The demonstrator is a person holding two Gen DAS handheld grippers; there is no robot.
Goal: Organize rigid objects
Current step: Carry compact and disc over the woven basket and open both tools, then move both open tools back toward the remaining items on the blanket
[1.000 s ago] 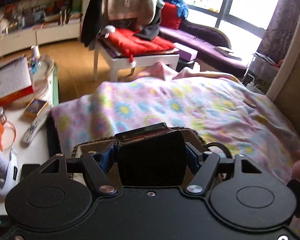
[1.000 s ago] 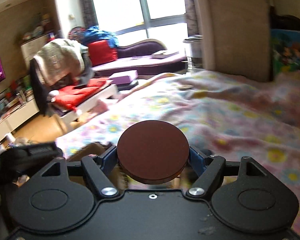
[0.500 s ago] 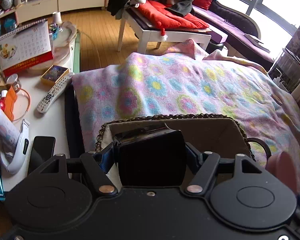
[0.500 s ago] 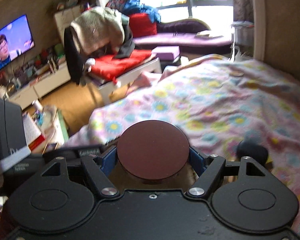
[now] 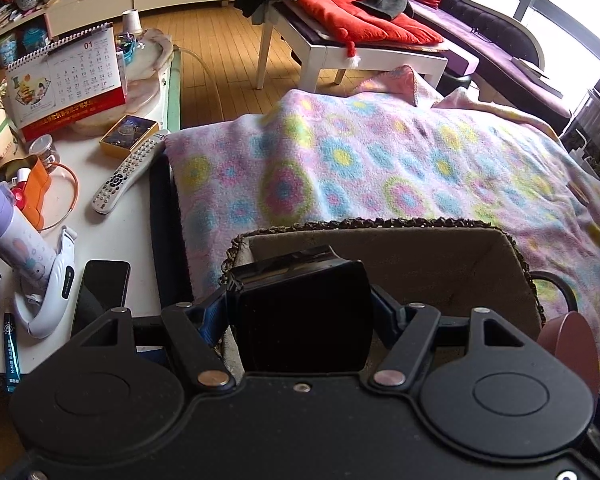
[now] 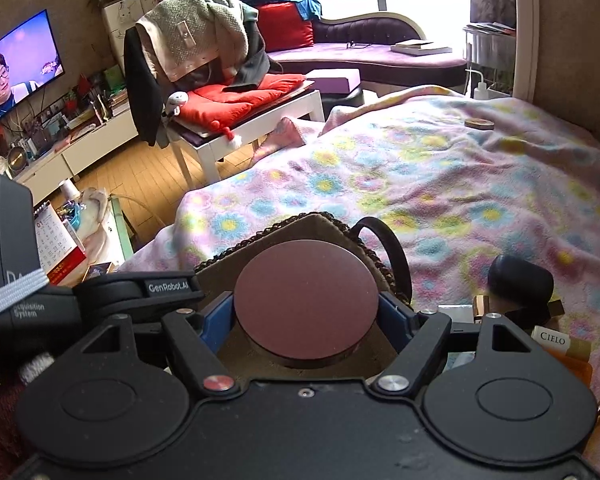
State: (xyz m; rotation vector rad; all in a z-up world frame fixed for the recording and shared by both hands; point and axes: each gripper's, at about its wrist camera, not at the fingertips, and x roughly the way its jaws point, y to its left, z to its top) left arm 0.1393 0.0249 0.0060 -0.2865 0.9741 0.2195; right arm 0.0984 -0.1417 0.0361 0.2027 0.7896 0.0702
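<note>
My left gripper (image 5: 300, 312) is shut on a black box (image 5: 302, 316) and holds it over the near left part of a brown woven basket (image 5: 420, 240) on the flowered blanket. My right gripper (image 6: 306, 316) is shut on a round dark red disc (image 6: 306, 300) and holds it above the same basket (image 6: 320, 222), near its black handle (image 6: 384, 248). The disc's pink edge (image 5: 572, 344) shows at the right of the left wrist view. The left gripper's body (image 6: 132, 292) shows at the left of the right wrist view.
A flowered blanket (image 5: 380, 168) covers the bed. A white side table (image 5: 112, 232) at left holds a remote (image 5: 128, 172), a phone (image 5: 102, 292), a purple bottle (image 5: 12, 236) and a calendar (image 5: 64, 80). A black case (image 6: 520, 284) and small boxes (image 6: 556, 340) lie right of the basket. A small round tin (image 6: 478, 123) lies far off.
Both grippers have tilted down and come in over the basket, each still holding its object. The basket now shows under both.
</note>
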